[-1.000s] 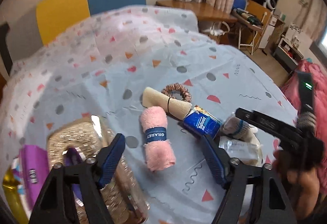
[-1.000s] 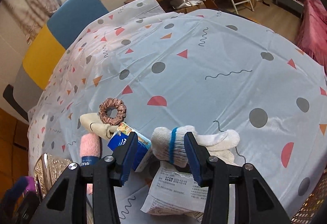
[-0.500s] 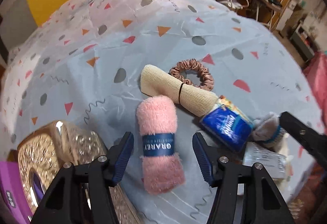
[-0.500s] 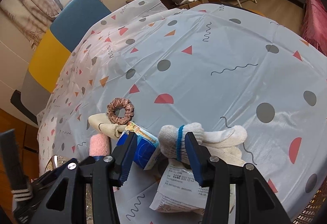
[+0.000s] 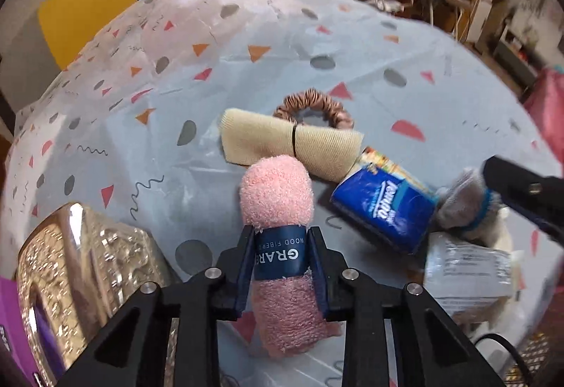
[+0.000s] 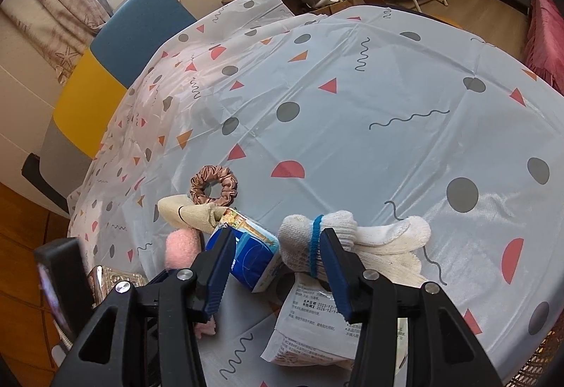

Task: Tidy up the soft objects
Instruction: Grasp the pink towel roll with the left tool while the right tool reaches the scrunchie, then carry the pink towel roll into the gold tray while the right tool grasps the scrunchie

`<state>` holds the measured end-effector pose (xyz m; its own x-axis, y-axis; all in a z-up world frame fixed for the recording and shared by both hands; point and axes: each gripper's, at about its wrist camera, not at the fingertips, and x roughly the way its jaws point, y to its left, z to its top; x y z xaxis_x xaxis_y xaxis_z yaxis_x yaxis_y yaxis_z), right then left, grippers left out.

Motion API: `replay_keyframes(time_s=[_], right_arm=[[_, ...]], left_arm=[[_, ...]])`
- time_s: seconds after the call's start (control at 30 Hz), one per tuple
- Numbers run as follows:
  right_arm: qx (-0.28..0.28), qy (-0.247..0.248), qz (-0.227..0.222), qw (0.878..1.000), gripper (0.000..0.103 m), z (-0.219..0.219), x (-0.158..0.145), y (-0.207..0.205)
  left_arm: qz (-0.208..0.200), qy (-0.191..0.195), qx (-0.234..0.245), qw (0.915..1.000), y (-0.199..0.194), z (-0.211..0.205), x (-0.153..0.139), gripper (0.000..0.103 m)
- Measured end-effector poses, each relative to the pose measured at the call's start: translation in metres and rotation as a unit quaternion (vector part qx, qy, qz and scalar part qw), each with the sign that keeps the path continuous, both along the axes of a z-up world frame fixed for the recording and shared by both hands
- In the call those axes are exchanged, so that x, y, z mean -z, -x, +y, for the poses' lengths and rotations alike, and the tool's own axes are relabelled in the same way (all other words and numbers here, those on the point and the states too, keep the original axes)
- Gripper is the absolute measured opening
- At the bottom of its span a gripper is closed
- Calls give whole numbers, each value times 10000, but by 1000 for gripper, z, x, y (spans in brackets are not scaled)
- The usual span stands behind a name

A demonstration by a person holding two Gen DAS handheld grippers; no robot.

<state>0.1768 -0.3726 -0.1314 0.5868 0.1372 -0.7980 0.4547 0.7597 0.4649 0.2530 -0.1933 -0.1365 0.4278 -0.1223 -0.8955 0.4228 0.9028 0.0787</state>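
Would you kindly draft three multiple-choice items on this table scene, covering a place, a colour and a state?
1. Where does the hair scrunchie lie?
A. just behind the beige rolled cloth
B. on the tissue pack
C. inside the gold box

2. What colour is the band around the white gloves?
A. red
B. blue
C. black

3. How does the left gripper stand?
A. wide open above the table
B. shut on the tissue pack
C. shut on the pink towel

Key: 1 A, it peeks out along the cloth's far edge; 2 B, a blue loop cinches them; 3 C, both fingers press the towel's label.
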Motion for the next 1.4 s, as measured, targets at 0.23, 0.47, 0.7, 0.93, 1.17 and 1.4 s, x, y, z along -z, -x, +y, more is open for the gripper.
replay_keyframes(time_s=[0.23, 0.47, 0.7, 0.93, 1.17, 1.4], right_arm=[[-400, 26, 223, 9989, 50, 9, 2, -31], [-842, 18, 484, 9953, 50, 20, 18, -106], [-1293, 372, 936, 9865, 65, 53, 48, -164], [-2013, 1460, 1025, 9632, 18, 81, 50, -163], [-2117, 1230, 1085, 9635, 8, 63, 56, -128], [-2161, 898, 631, 9702, 9, 52, 61, -104]], left_arm=[[0, 446, 14, 9990, 8, 13, -19, 30], [-166, 862, -94, 9961, 20, 25, -41, 30], [-242, 1168, -232, 9926, 28, 43, -57, 30], [-202, 1301, -309, 9908, 27, 48, -62, 30], [-329, 1506, -354, 9874, 14, 44, -84, 30], [-762, 1638, -868, 9797, -12, 82, -133, 30]])
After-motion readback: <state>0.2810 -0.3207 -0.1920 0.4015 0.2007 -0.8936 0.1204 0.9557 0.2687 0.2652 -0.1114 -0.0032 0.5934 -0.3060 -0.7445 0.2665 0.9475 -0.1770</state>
